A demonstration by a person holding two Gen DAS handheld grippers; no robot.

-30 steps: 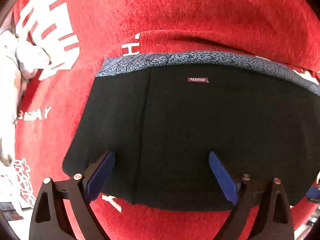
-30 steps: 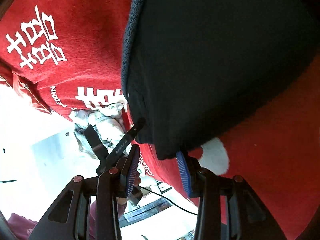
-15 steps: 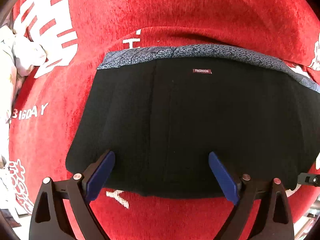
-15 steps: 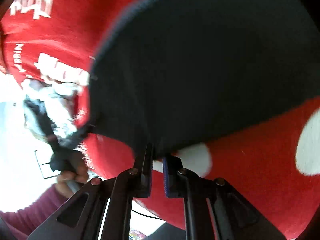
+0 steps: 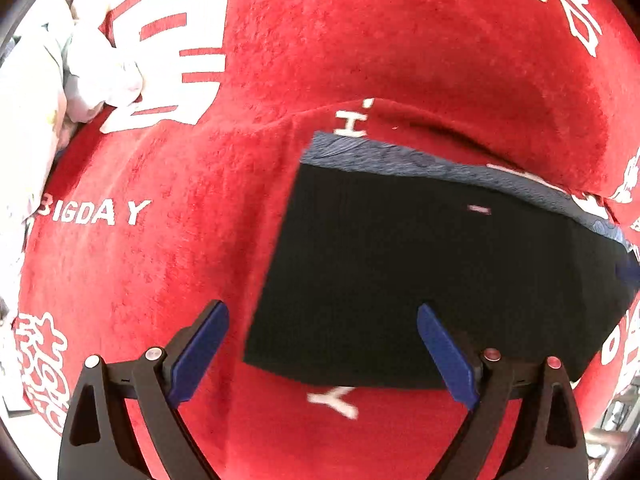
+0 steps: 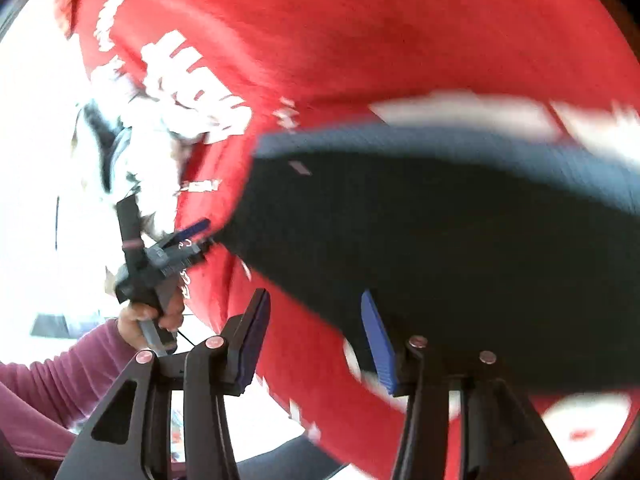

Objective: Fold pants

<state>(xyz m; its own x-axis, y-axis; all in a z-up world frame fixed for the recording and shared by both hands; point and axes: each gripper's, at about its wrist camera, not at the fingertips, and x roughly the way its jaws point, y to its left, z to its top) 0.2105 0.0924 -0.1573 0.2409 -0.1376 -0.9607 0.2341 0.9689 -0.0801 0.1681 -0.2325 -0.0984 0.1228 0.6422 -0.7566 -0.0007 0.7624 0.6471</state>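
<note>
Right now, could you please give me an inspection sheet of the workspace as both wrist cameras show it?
Surface: red cloth with white print, wrinkled behind the pants.
Job's things: black pants lying folded into a compact rectangle, patterned grey waistband along the far edge.
Clutter: crumpled white fabric at the far left of the cloth.
Grippers: left gripper open, holding nothing, over the pants' near left corner; right gripper open, holding nothing, at the pants' near edge.
Cables: a thin dark line under the left hand in the blurred right wrist view, possibly a cable.
Surroundings: bright, washed out; nothing else seen.
</note>
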